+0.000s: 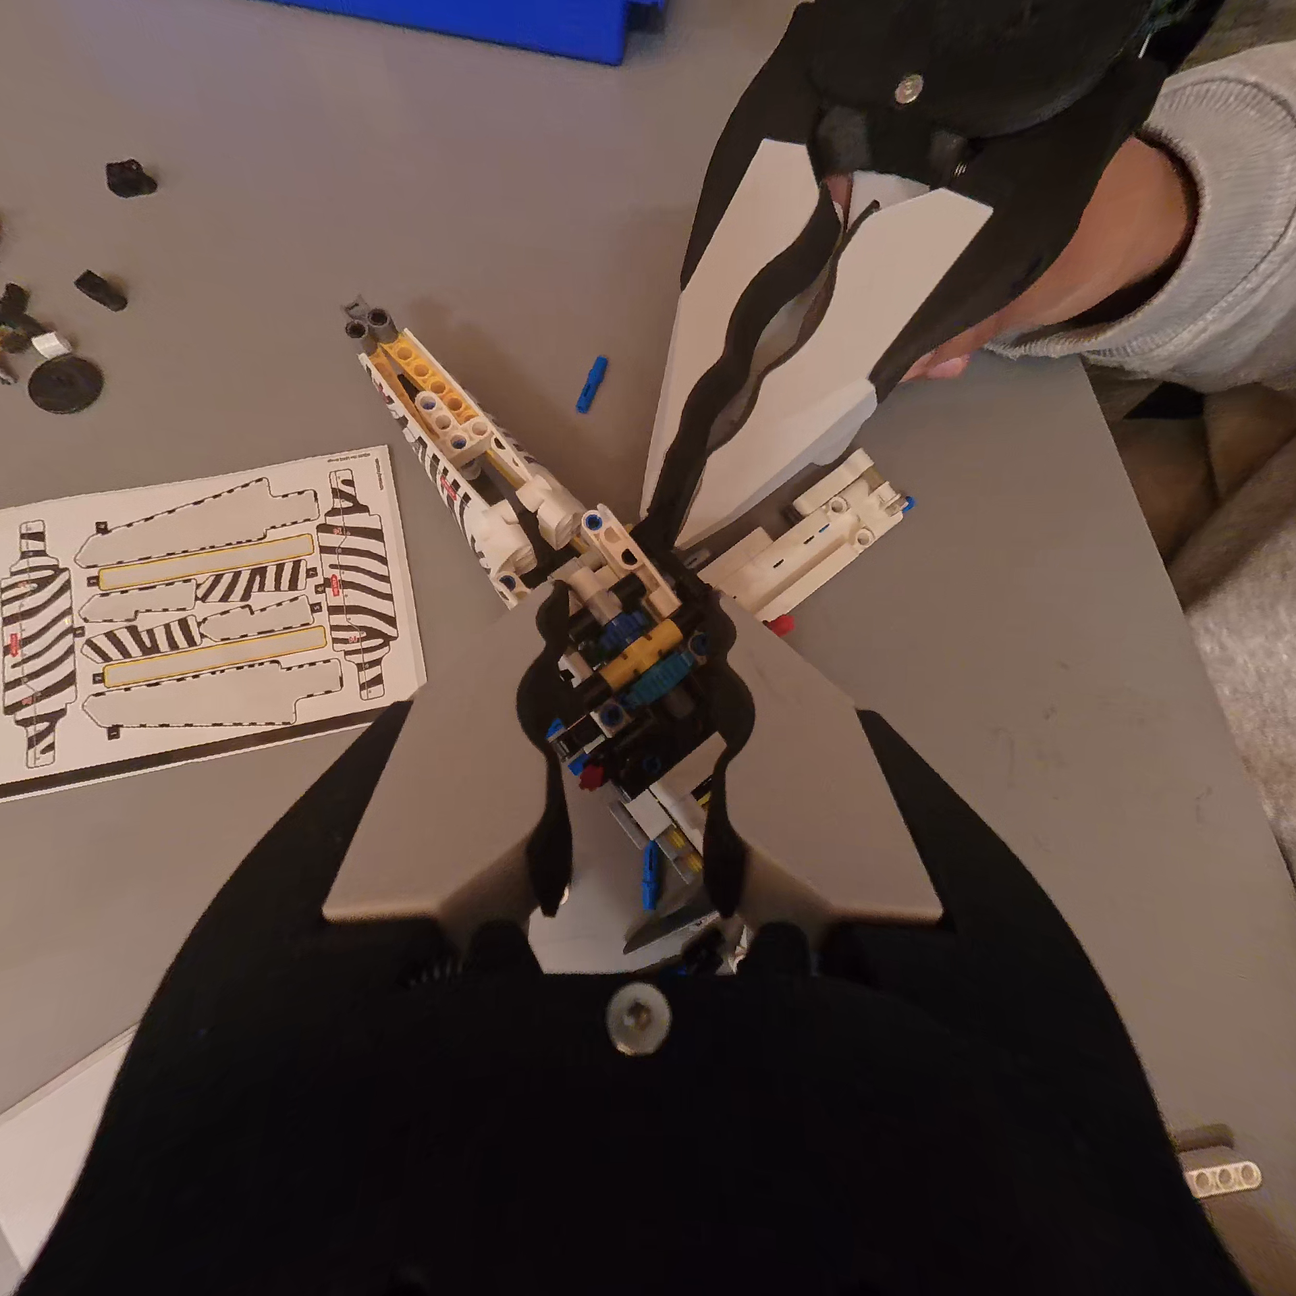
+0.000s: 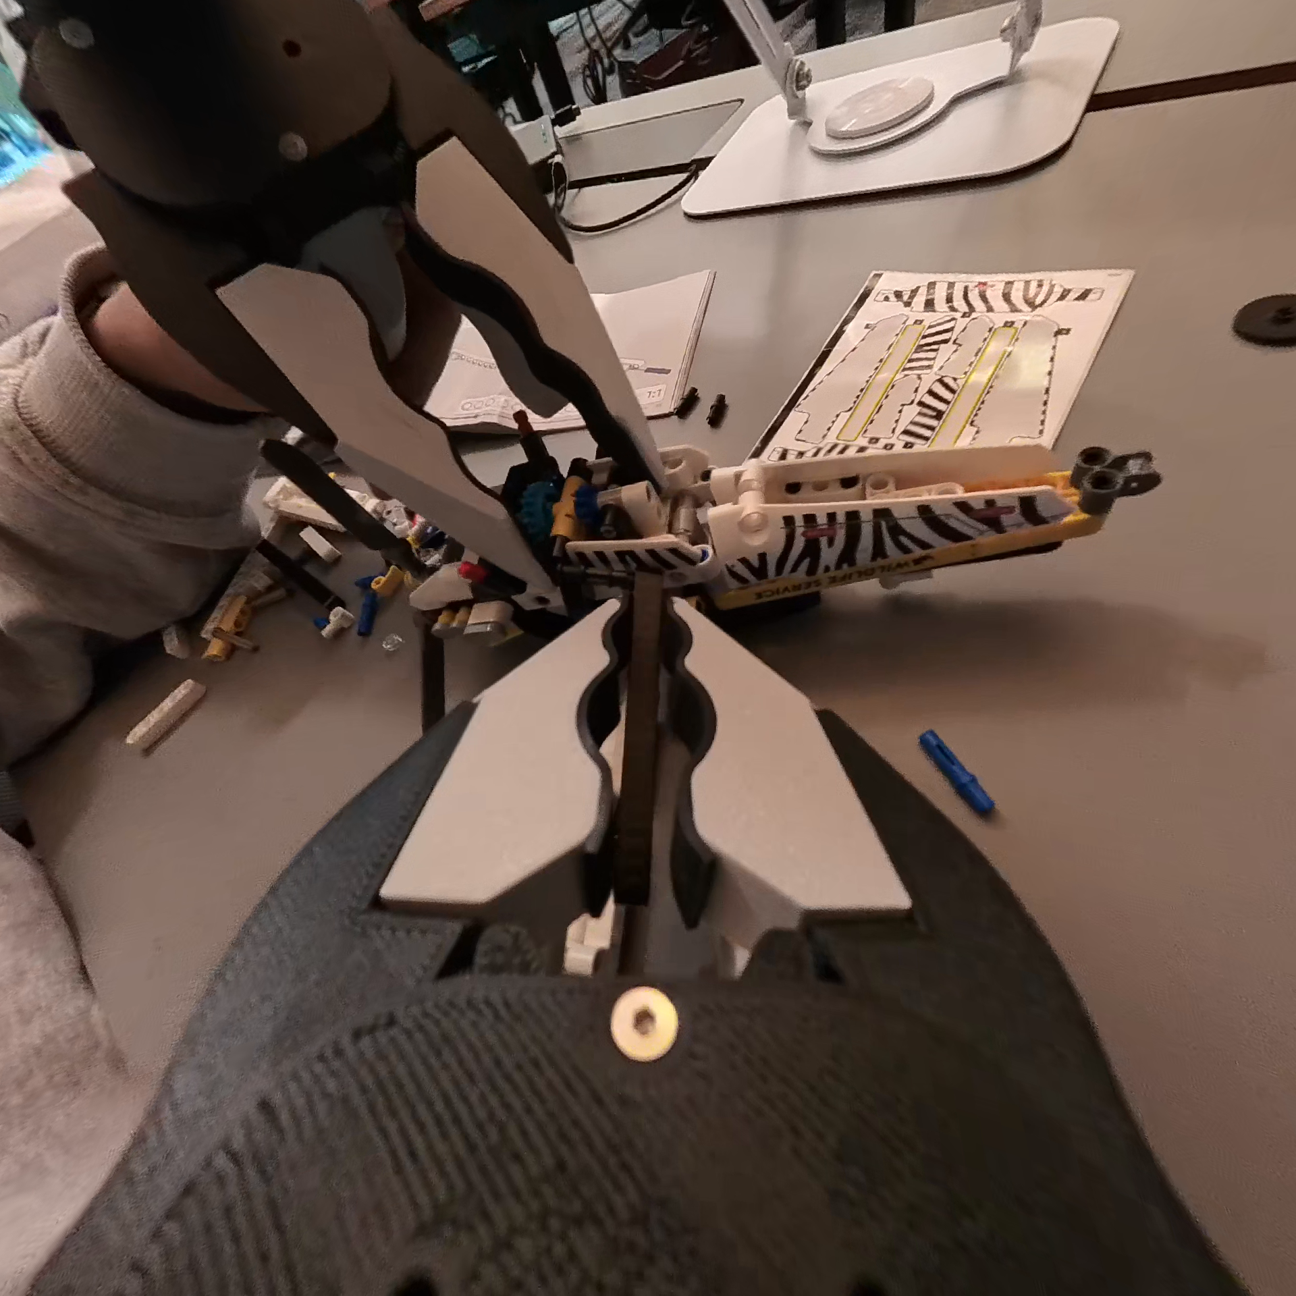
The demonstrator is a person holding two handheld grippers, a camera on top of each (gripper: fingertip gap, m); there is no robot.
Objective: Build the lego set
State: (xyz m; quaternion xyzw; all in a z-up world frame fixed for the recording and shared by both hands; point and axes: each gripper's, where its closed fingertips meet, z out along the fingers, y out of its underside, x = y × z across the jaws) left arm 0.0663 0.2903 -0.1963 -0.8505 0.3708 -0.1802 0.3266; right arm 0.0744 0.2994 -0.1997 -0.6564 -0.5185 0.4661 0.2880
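- The left gripper (image 1: 635, 617) reaches forward and down over the grey table (image 1: 982, 701), its two fingers spread partway and clamped on either side of the gear-filled middle of the lego model (image 1: 631, 659).
- The right gripper (image 2: 642, 603) comes in level from the opposite side; its fingers are drawn nearly together, pinching a thin dark blade-like strip (image 2: 635, 757) that runs back between them. The strip's tip meets the model's underside just below a small zebra-striped panel (image 2: 635, 557).
- In the left wrist view the right gripper descends from the upper right, with a hand (image 1: 1094, 266) in a light grey sleeve (image 1: 1227, 231) behind it.
- The model is held just above the table between the two grippers: one long tail boom (image 2: 876, 519) with zebra stickers and a yellow edge sticks out to one side, ending in dark grey connectors.
- One sticker sheet (image 1: 196, 617) lies flat beside the model, several stickers already peeled off.
- One instruction booklet (image 2: 631, 351) lies open beyond the model.
- One loose blue pin (image 1: 591, 384) rests near the boom.
- Two small black pins (image 2: 701, 402) lie by the booklet.
- One black disc (image 1: 65, 384) and a few black pieces sit at the far left; their exact count is unclear.
- A scatter of loose pieces (image 2: 351, 596) lies beside the sleeve, too jumbled to count.
- One white stand base (image 2: 912, 119) sits at the back.
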